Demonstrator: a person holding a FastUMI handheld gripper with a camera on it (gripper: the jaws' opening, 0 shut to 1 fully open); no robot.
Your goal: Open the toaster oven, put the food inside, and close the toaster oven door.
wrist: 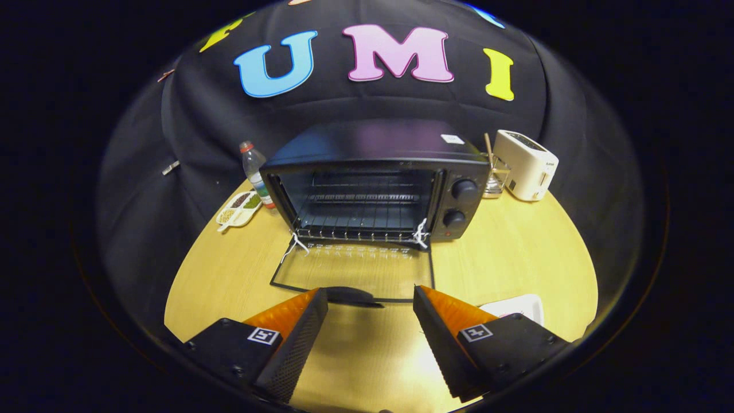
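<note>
A black toaster oven [378, 178] stands on the wooden table [516, 252] beyond my fingers. Its glass door [352, 272] lies folded down flat toward me, and the wire rack [361, 215] inside is bare. The door's dark handle [350, 295] sits just ahead of my fingertips. My gripper [370, 298] is open, its orange and black fingers [304, 327] spread wide with nothing between them. A white plate [516, 305] pokes out behind the right finger; anything on it is hidden.
A water bottle [255, 172] and a divided snack tray [238, 209] stand left of the oven. To its right sit a glass jar [496, 178] and a white toaster [524, 163]. Bare table lies on both sides of the open door.
</note>
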